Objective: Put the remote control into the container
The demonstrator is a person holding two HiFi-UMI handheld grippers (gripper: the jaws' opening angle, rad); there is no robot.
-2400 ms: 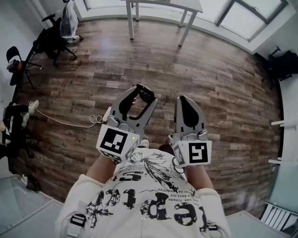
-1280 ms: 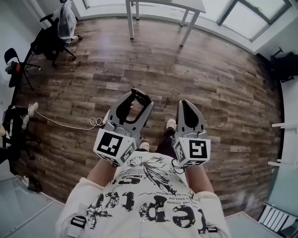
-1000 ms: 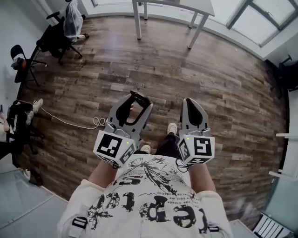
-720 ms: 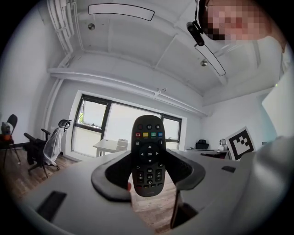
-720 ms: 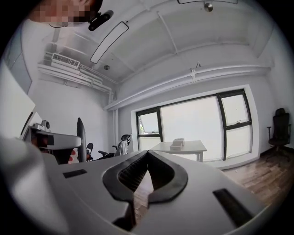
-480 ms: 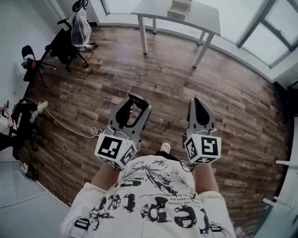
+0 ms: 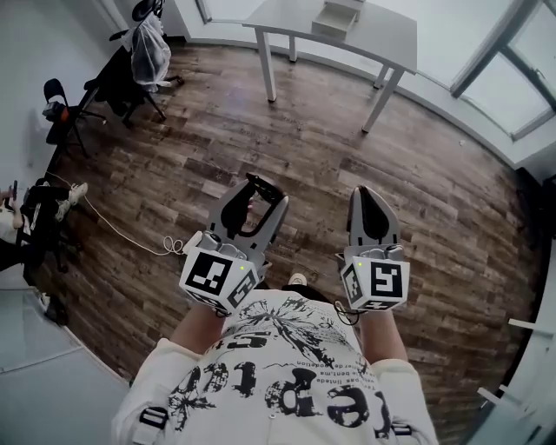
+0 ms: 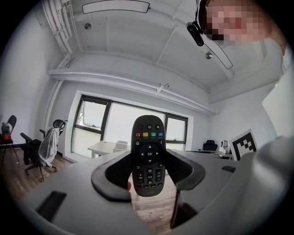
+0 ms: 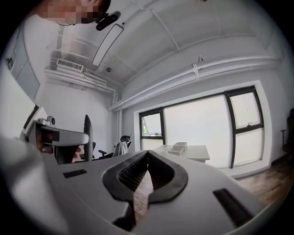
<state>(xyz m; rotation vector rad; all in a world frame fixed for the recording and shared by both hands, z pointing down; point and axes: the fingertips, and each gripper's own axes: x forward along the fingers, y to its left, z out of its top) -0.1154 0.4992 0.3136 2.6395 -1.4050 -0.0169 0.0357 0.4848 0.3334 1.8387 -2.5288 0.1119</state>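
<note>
The left gripper (image 7: 265, 187) has its jaws closed narrowly on the black remote control (image 8: 148, 156), pinching it by the lower end so that the button face stands upright toward the gripper's camera. The right gripper (image 9: 147, 156) is empty, with its jaws pressed together.

Both are held up in front of the person's chest over the wooden floor (image 7: 417, 174), well apart from the white desk (image 7: 382, 30) by the windows. A pale box (image 7: 337, 15) sits on that desk, back from its near edge. It is probably the container, though it is too small here to tell whether it is open.

The step in hand looks like carrying. The remote is gripped only at its bottom end, so most of its length stands free above the jaws and could pivot. The squeeze should hold steady and swings should be avoided on the walk across. At the desk, the remote should be lowered inside the box walls before the jaws open.
</note>
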